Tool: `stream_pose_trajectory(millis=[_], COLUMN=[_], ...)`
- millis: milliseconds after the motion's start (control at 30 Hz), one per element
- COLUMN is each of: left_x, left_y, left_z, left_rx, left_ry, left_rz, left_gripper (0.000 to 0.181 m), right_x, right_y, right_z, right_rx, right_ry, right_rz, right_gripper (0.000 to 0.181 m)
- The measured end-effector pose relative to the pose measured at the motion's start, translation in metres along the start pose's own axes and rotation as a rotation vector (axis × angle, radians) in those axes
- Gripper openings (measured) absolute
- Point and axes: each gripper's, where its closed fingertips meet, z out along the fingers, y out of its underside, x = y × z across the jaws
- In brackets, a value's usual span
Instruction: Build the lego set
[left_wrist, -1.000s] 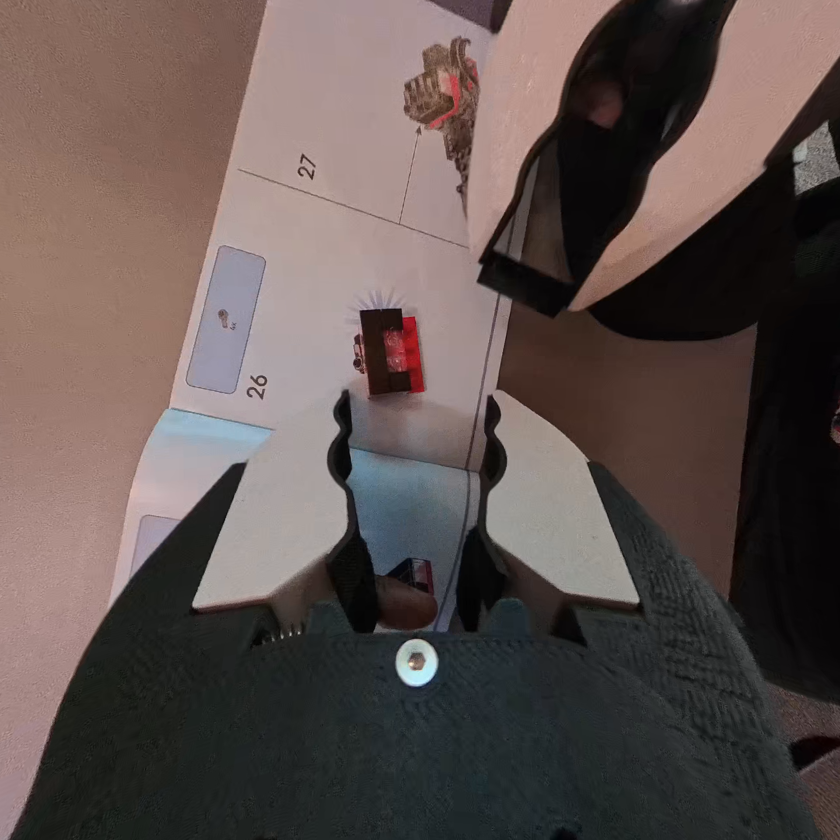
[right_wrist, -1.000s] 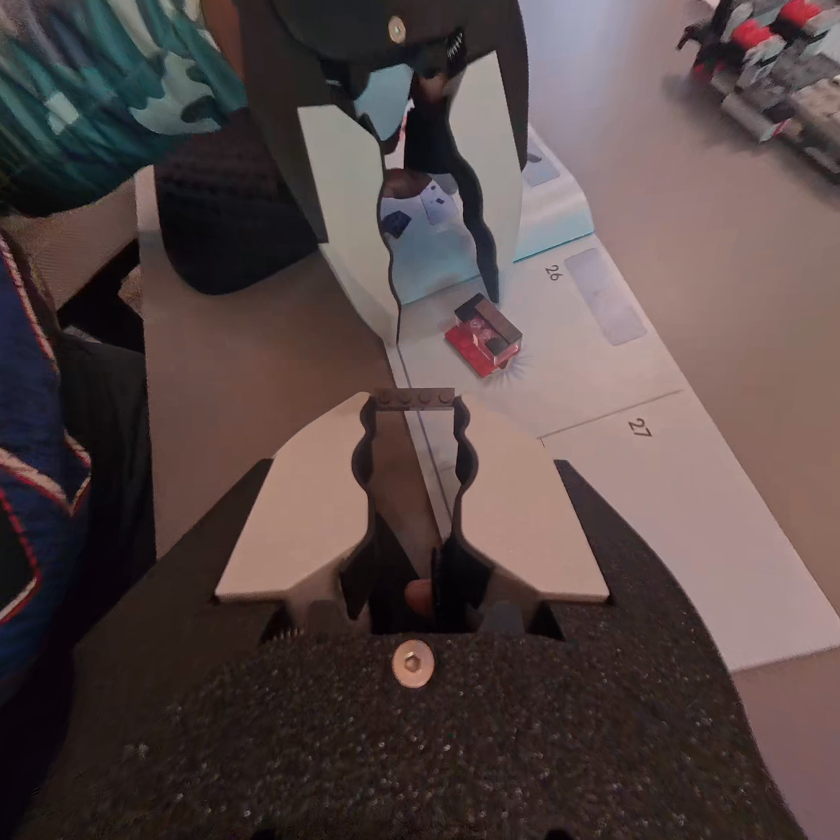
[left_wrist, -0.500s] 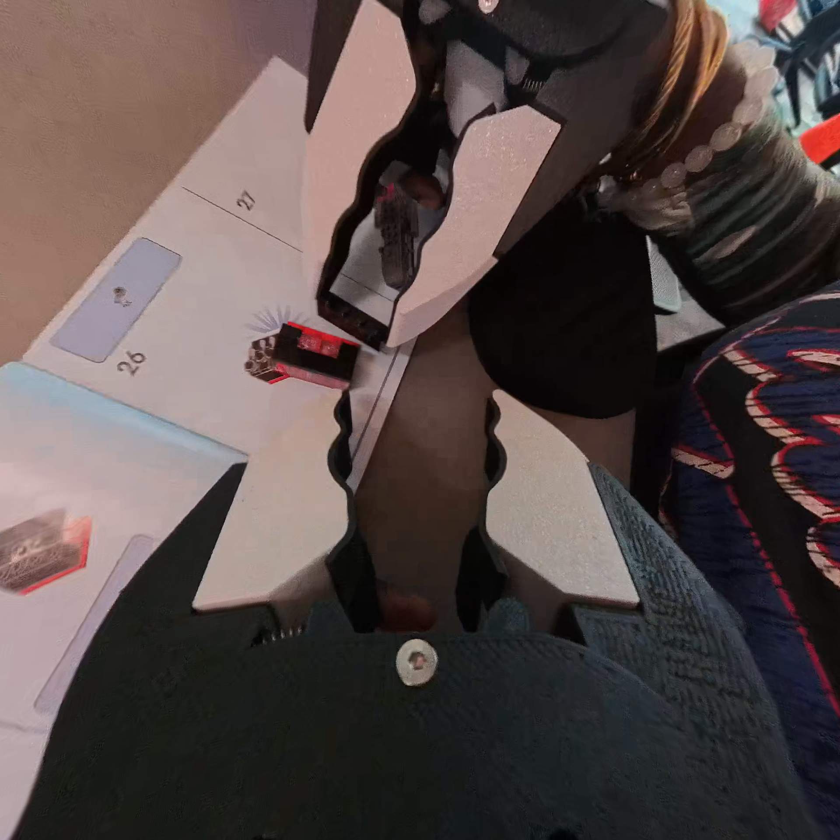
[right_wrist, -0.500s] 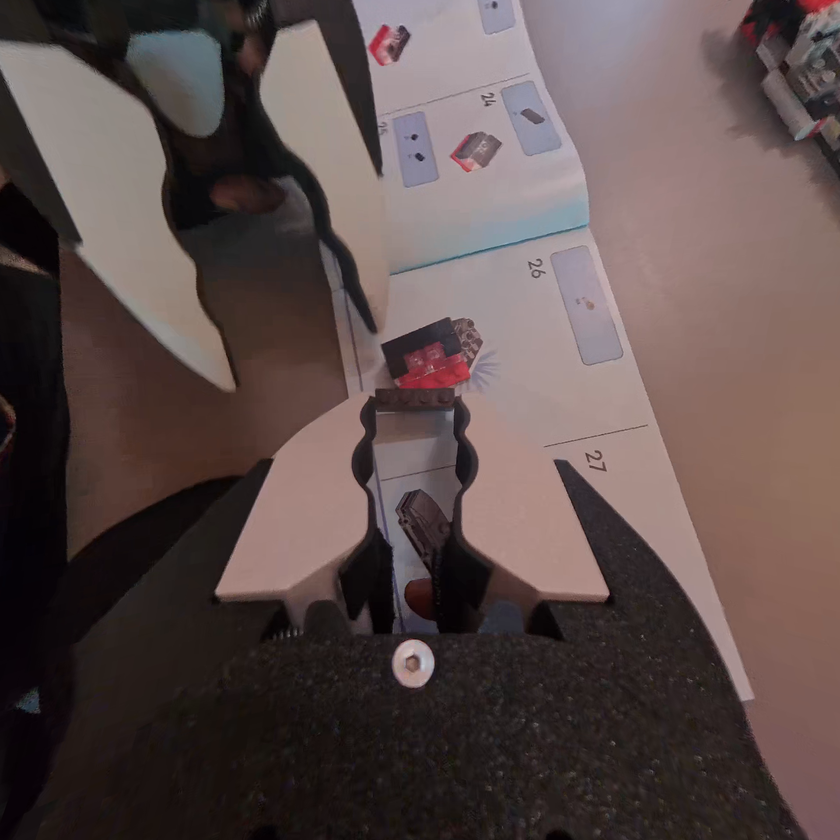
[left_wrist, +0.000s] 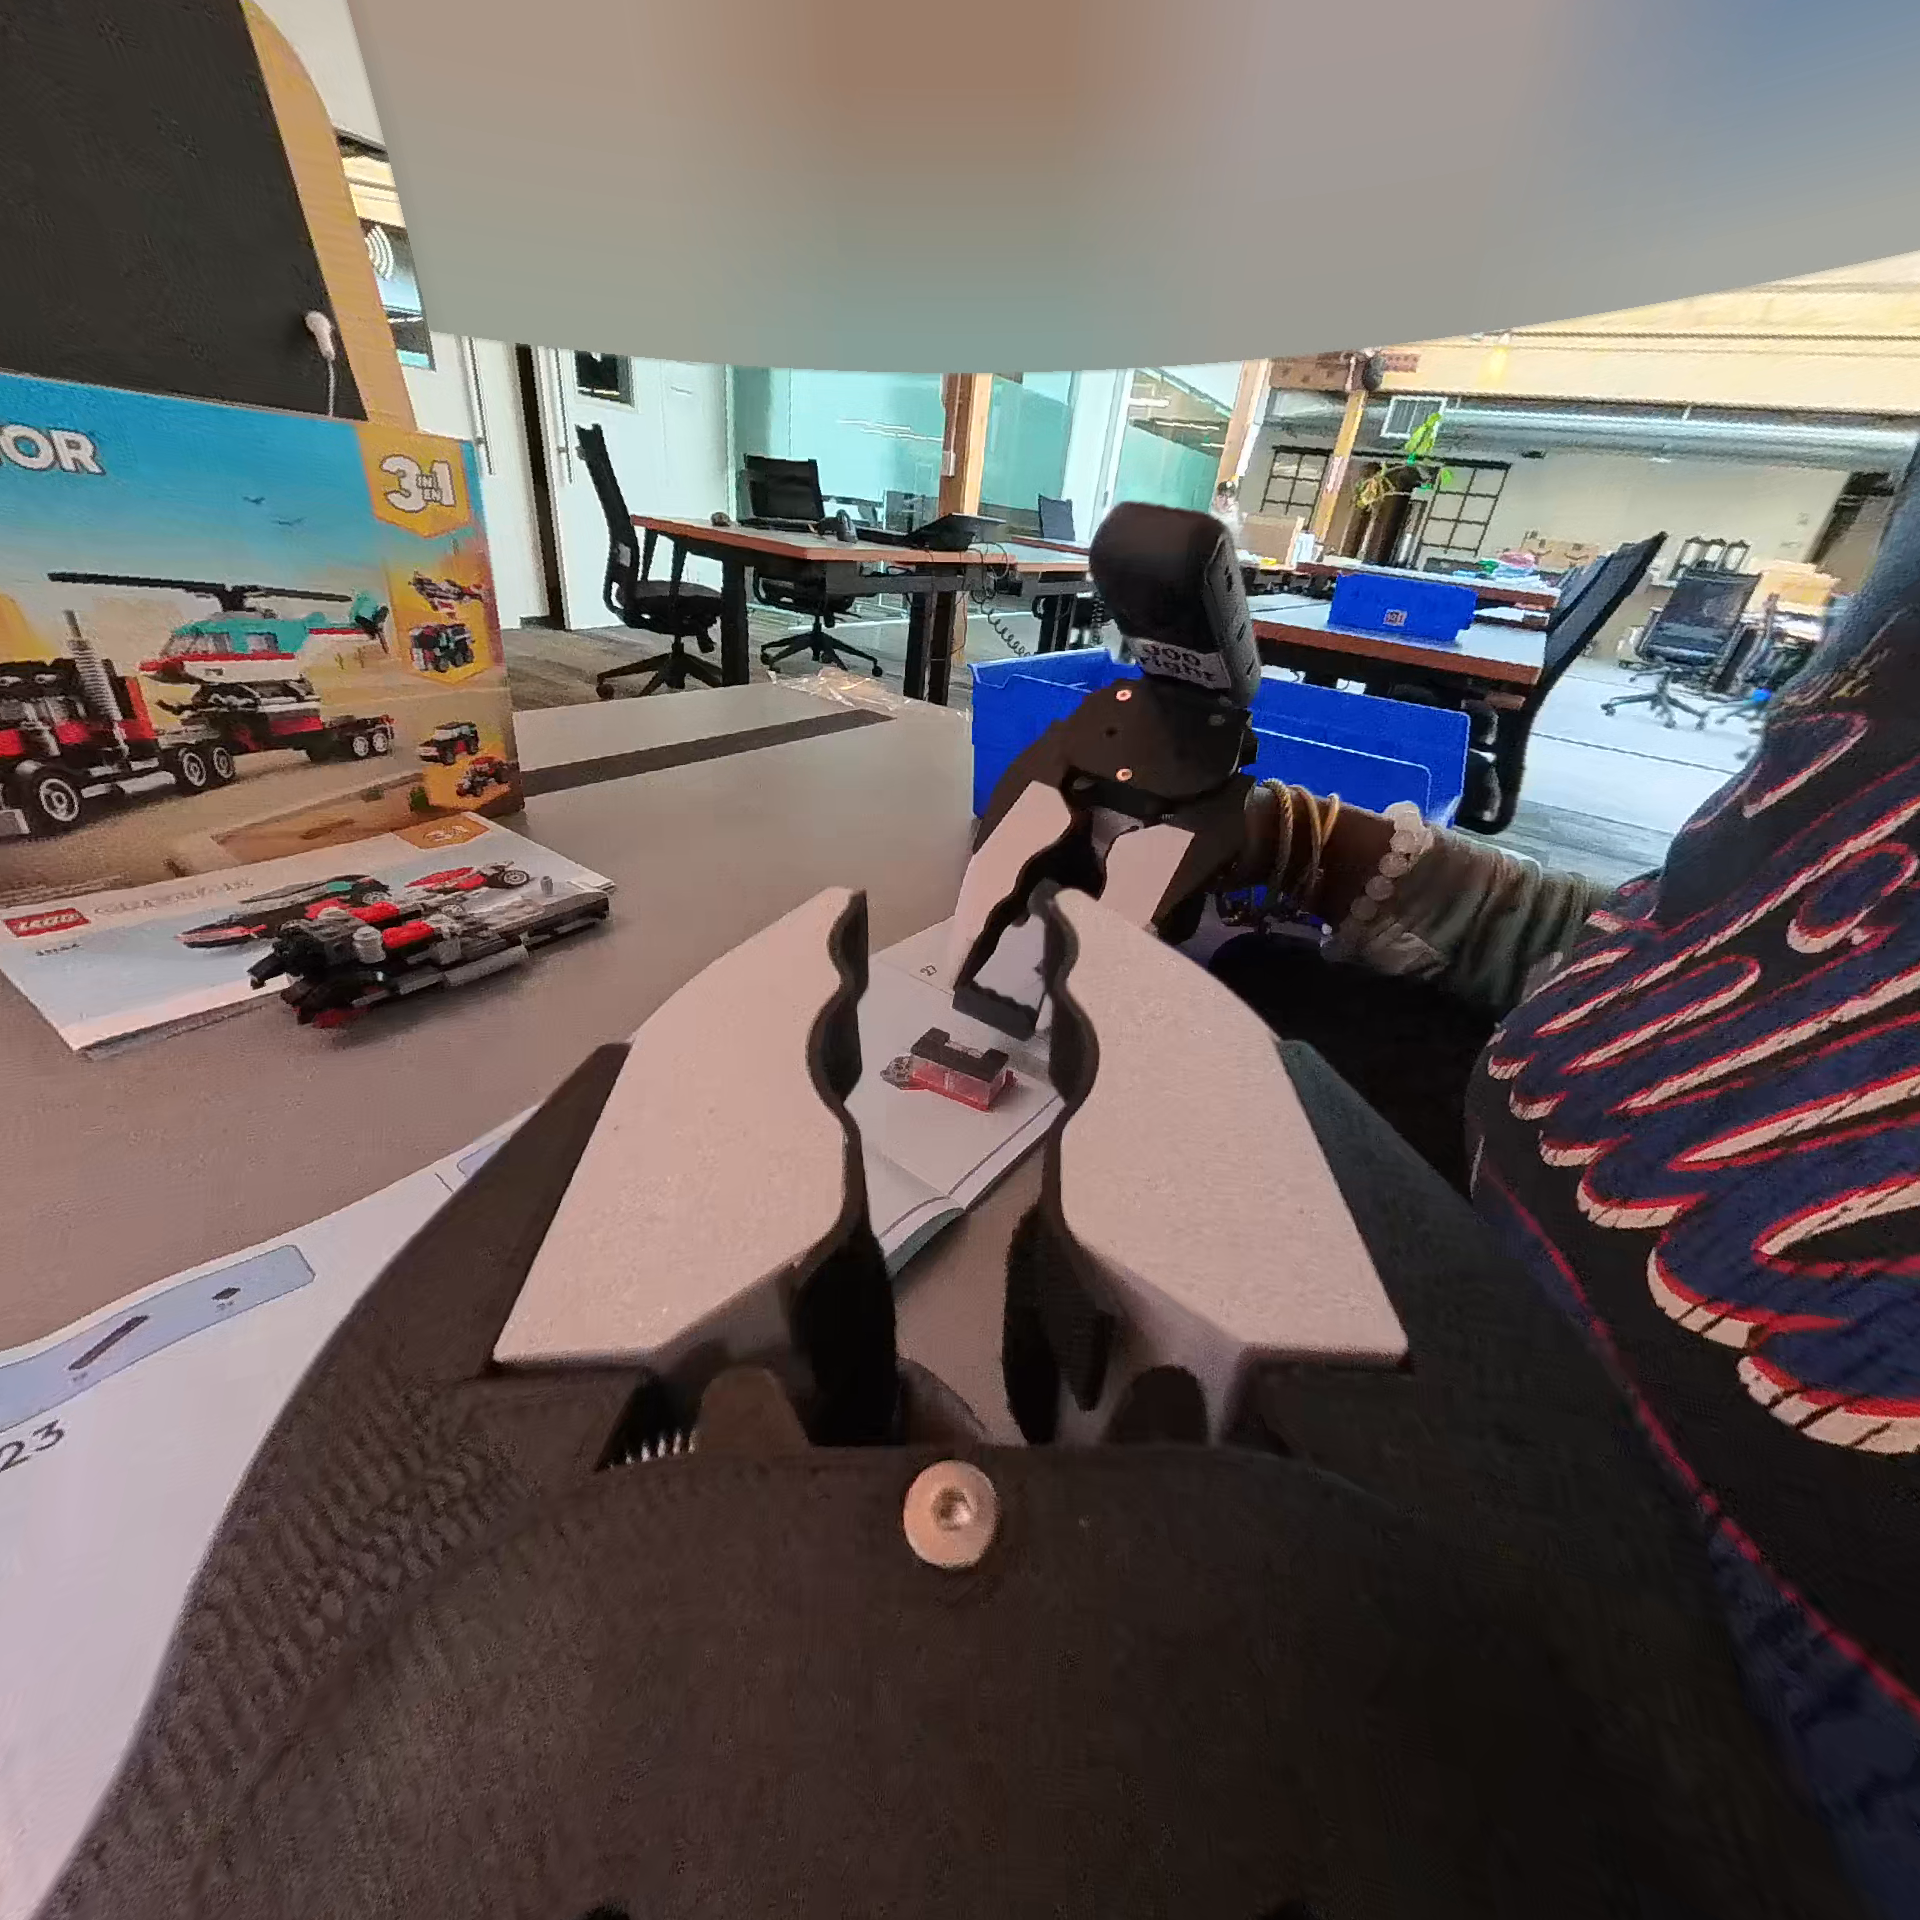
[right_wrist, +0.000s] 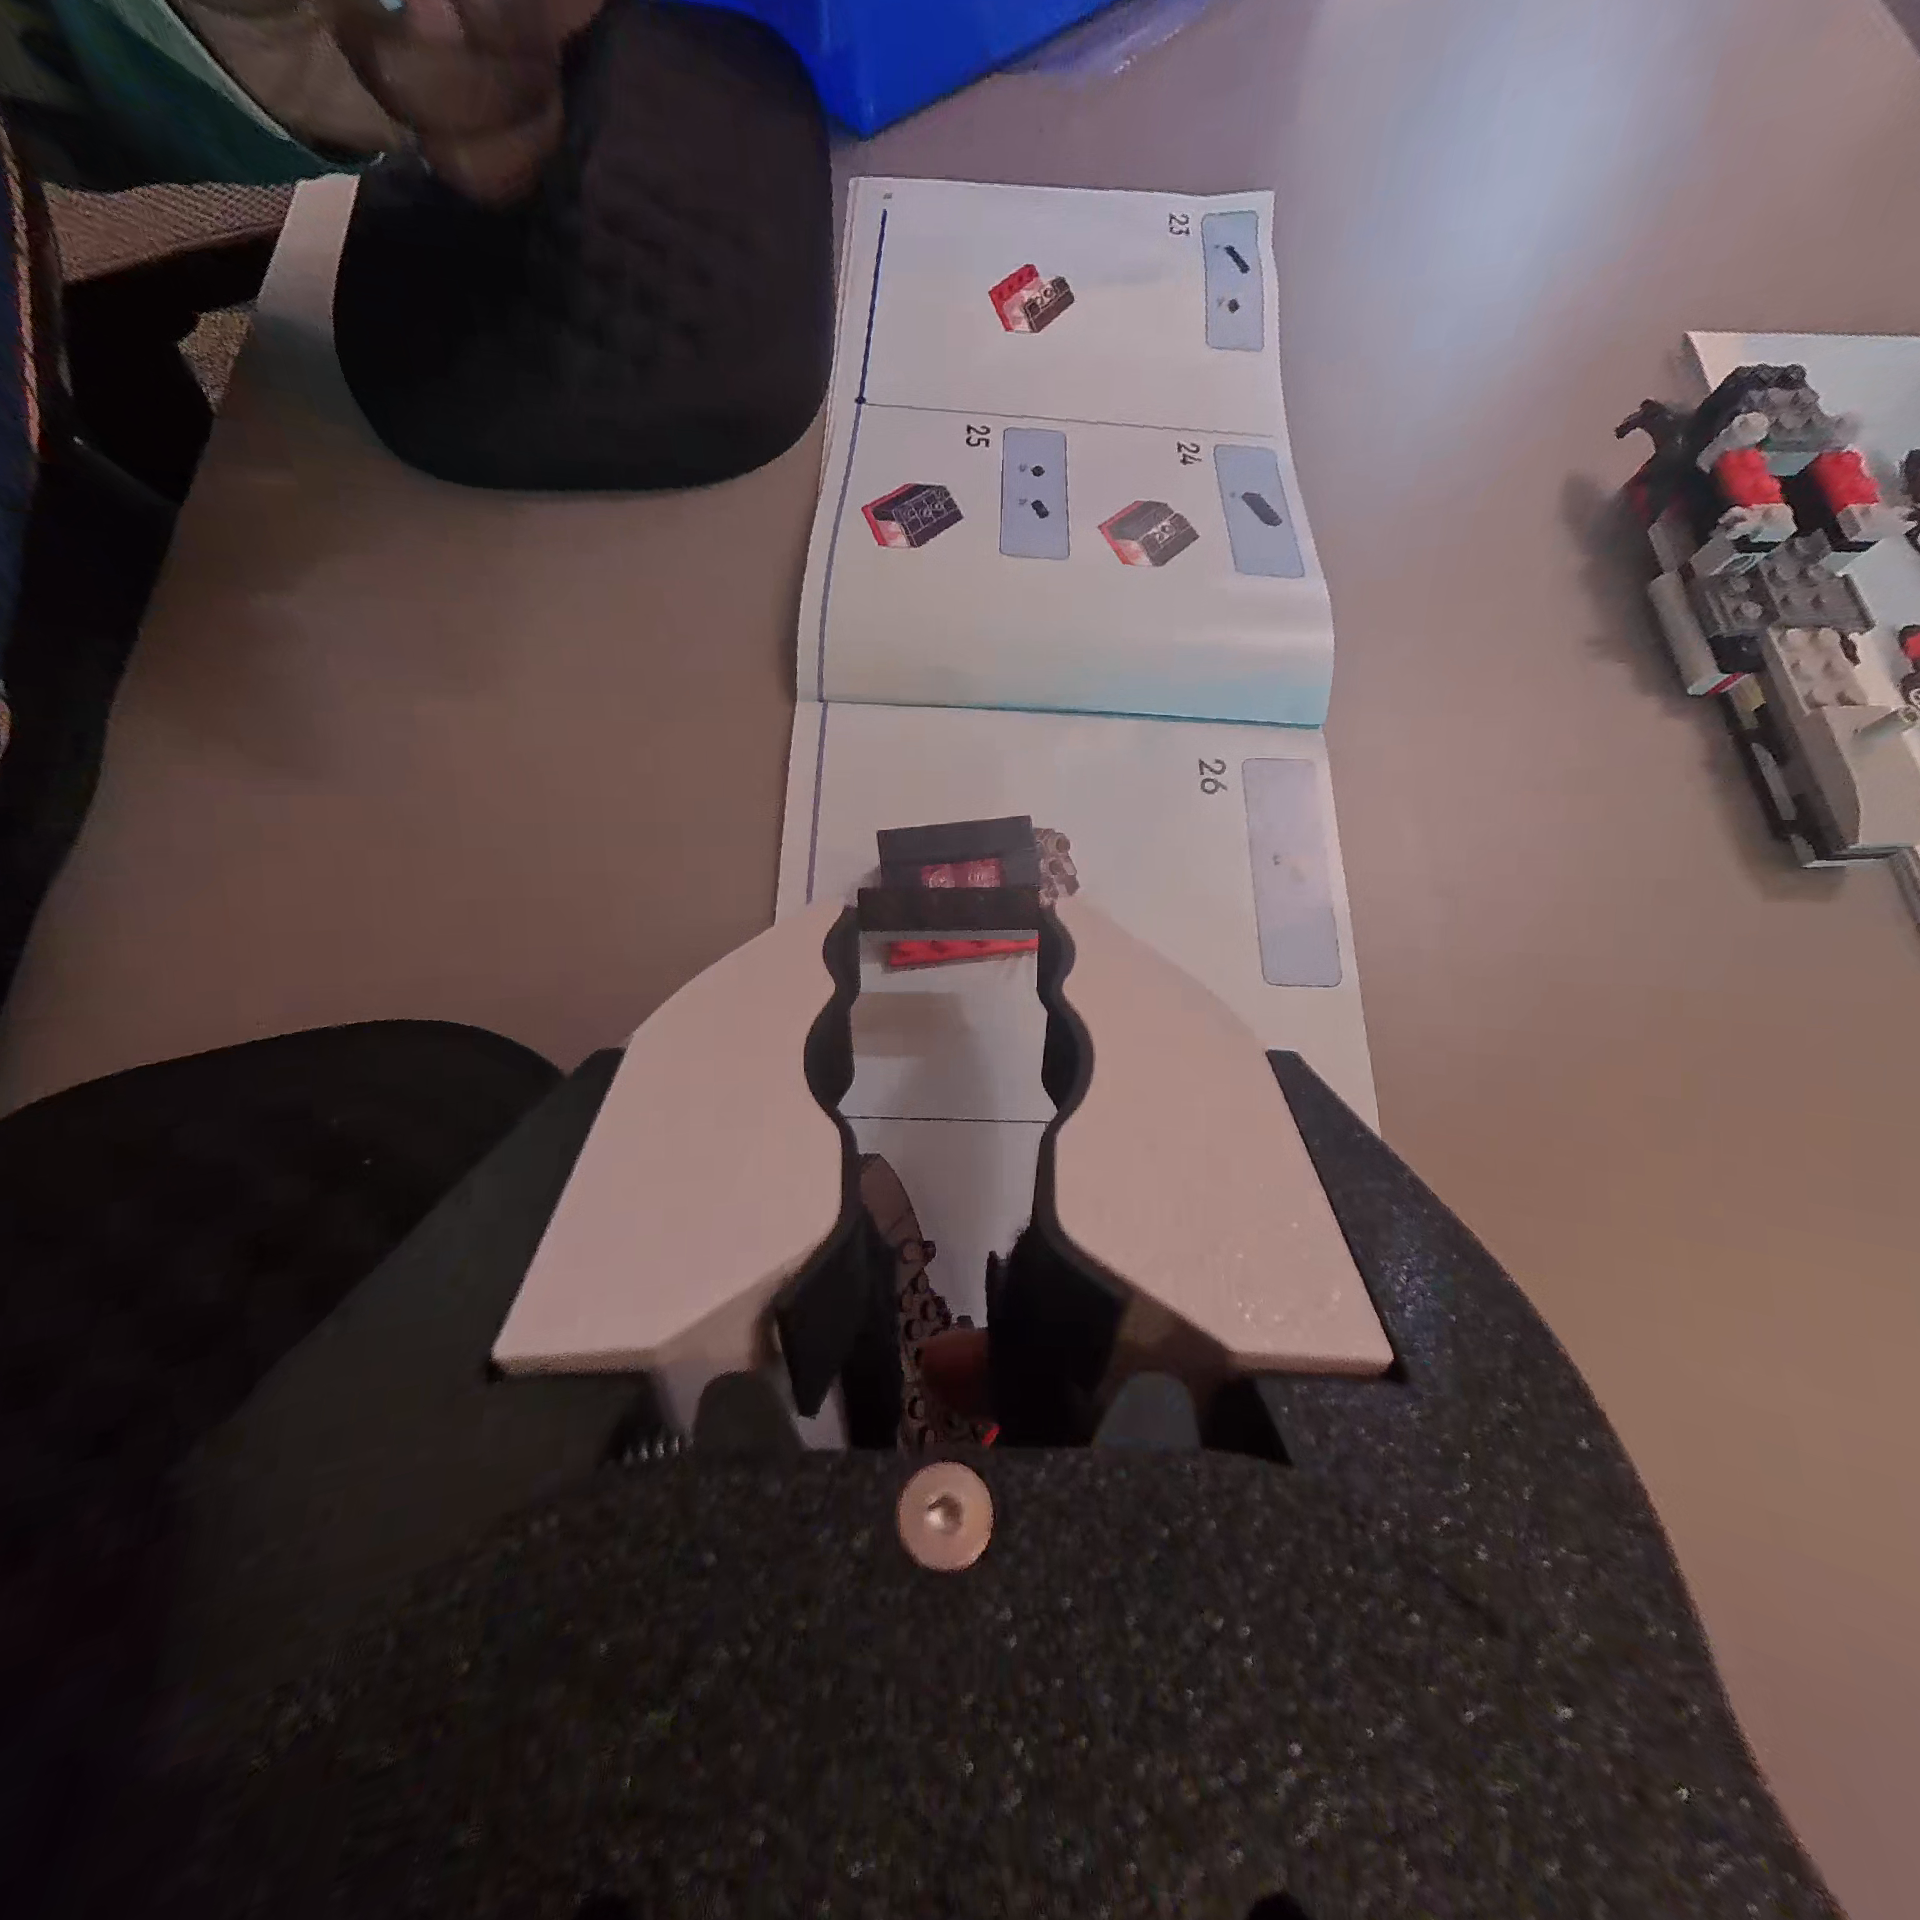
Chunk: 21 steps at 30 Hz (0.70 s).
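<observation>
A small red and black lego assembly (left_wrist: 951, 1065) lies on the open instruction booklet (left_wrist: 935, 1153). My left gripper (left_wrist: 956, 914) is open and empty, held back from the assembly and level over the table. My right gripper (right_wrist: 948, 930) is shut on a black plate (right_wrist: 948, 914) held crosswise at its tips, just above the near edge of the assembly (right_wrist: 956, 857). In the left wrist view the right gripper (left_wrist: 997, 1003) comes down from the far side, its plate (left_wrist: 992, 1006) close over the assembly.
A part-built grey, red and black model (left_wrist: 416, 945) lies on a second booklet at the left, also seen in the right wrist view (right_wrist: 1787, 582). The set's box (left_wrist: 239, 644) stands behind it. A blue bin (left_wrist: 1351, 738) is at the back. A hand rests on a black rounded object (right_wrist: 582, 291). About 15 cm separates my left fingertips from my right.
My left gripper has drawn back from the booklet and tilted up to a level view, still open. My right gripper has carried the black plate forward to just above the assembly.
</observation>
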Motion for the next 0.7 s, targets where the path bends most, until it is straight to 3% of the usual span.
stream_pose_trajectory(millis=[700], left_x=[0.023], left_y=[0.030], left_z=[0.014], left_rx=[-0.179], left_ry=[0.164], left_rz=[0.083], left_gripper=[0.032], right_x=[0.002], right_y=[0.003], right_z=[-0.002], right_rx=[0.056], right_ry=[-0.009], right_rz=[0.022], right_gripper=[0.033])
